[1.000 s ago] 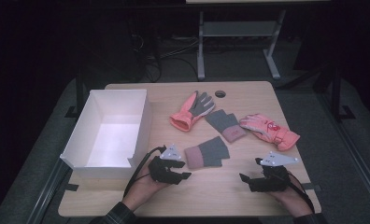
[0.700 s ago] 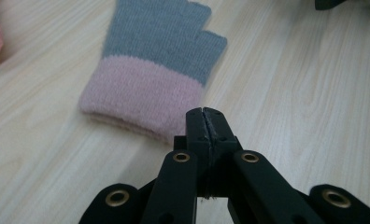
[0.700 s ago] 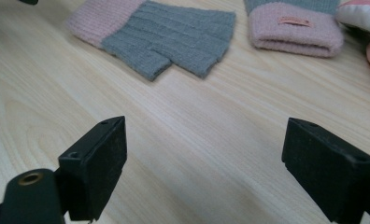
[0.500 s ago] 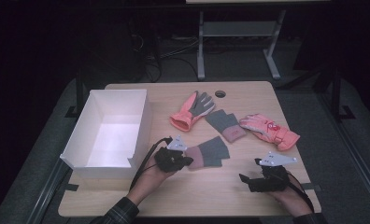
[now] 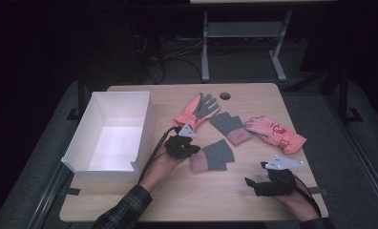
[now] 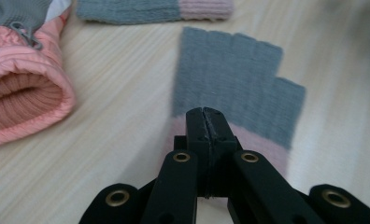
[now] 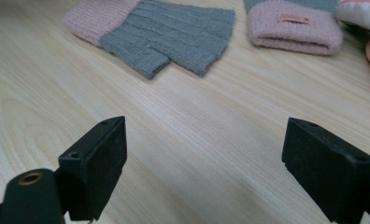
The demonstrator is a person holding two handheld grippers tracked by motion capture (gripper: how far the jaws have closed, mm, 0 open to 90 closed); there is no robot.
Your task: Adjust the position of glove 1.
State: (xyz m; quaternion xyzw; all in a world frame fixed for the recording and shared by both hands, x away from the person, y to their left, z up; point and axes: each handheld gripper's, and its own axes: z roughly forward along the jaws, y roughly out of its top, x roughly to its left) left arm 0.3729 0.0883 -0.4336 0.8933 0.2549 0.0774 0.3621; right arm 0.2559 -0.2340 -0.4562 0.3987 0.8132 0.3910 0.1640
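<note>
On the desk (image 5: 177,200) the left hand-held gripper (image 5: 191,147) has its jaws brought fully together at the pink cuff end of the near grey knit mitt (image 5: 212,157). In the left gripper view the two black jaws meet in a thin seam right over the line where the mitt's (image 6: 234,88) pink cuff joins its grey part; whether any cloth is pinched between them cannot be told. The jaws have just been closing.

That mitt lies flat near the middle of the desk, cuff to the left, grey fingerless end to the right. A second grey and pink mitt (image 5: 230,128) lies just beyond it, farther from the person. To the far left of these sits a coral glove with a grey palm (image 5: 196,110), its open cuff (image 6: 19,102) close beside the left hand-held gripper. A coral padded glove (image 5: 274,134) lies at the right.

The white box (image 5: 111,136) stands at the left side of the desk, open at the top, with only its bare white floor showing inside.

The right hand-held gripper (image 5: 254,182) rests on the near right part of the desk, well apart from the gloves, its jaws wide apart with bare wood between them (image 7: 202,154).
</note>
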